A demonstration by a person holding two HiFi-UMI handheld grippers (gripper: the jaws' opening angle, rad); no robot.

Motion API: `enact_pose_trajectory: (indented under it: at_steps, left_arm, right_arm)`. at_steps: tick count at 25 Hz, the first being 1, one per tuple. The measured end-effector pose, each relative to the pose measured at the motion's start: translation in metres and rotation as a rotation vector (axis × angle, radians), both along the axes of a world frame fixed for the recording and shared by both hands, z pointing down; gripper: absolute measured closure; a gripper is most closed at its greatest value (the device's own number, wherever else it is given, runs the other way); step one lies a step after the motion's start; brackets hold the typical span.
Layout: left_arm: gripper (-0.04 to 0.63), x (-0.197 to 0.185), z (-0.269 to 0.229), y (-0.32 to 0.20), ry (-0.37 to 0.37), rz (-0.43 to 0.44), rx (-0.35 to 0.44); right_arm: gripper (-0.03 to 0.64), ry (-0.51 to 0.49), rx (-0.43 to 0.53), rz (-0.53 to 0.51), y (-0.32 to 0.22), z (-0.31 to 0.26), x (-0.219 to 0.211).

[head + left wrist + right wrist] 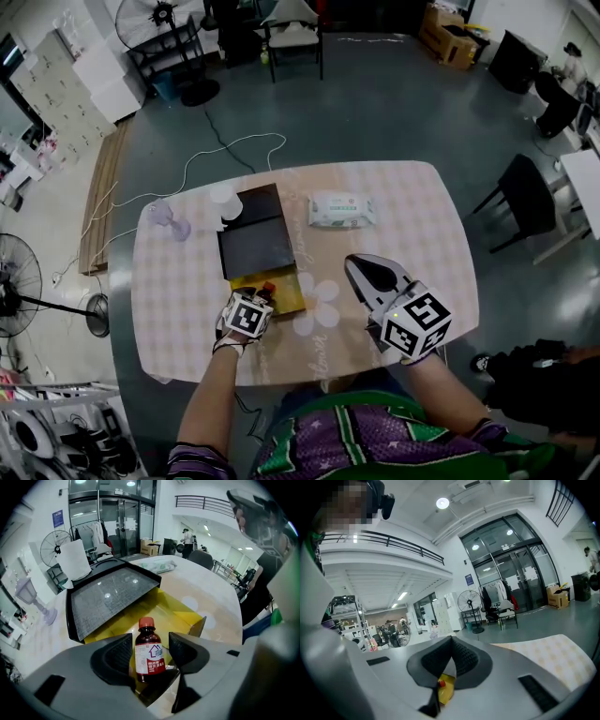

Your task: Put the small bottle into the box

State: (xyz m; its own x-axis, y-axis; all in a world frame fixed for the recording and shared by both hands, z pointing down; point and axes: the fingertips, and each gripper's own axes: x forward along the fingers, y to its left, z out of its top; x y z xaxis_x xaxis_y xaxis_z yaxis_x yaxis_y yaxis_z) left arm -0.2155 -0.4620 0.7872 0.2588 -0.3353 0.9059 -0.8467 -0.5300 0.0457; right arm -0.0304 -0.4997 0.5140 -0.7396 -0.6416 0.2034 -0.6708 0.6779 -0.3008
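Observation:
A small brown bottle (149,654) with a red cap and a white-and-red label stands upright in the near end of the open yellow box (164,609). My left gripper (150,645) is open, one pad on each side of the bottle with a thin gap either way. In the head view the bottle (268,289) shows just past the left gripper (262,294), inside the box (289,292). The box's black lid (255,239) lies tipped back beyond it. My right gripper (362,269) hovers to the right of the box, shut and empty; its pads (459,653) meet.
A pack of wet wipes (341,209) lies at the far middle of the checked table (412,216). A white cup (225,202) and a small purple lamp (169,220) stand at the far left. A black chair (525,202) is beside the table's right end.

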Motion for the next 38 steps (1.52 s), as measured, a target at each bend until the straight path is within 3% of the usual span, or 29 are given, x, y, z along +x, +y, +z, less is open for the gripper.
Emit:
enact_pose_trajectory:
  at_steps: [9,14,17,24,34,38]
  left_arm:
    - [0.337,0.006,-0.039,0.009,0.038,0.029,0.136]
    - [0.337,0.008,-0.073,0.032,0.054,0.085,0.251]
    - [0.341,0.003,-0.102,0.056,0.094,0.061,0.291]
    - [0.345,0.002,-0.172,0.125,0.264,-0.012,0.383]
    - [0.362,0.007,-0.287,0.203,0.524,-0.068,0.59]
    - [0.364,0.005,-0.345,0.236,0.572,-0.092,0.684]
  right_arm:
    - [0.611,0.014,0.024,0.024,0.036,-0.006,0.001]
    - [0.611,0.035,0.051,0.045,0.069,-0.02,-0.001]
    - [0.611,0.037,0.067,0.066,0.095,-0.033,-0.004]
    - [0.611,0.048,0.08,0.123,0.161,-0.048,-0.001]
    - [0.611,0.073,0.137,0.168,0.241,-0.09,0.011]
    - [0.611,0.06,0.187,0.158,0.258,-0.123,0.02]
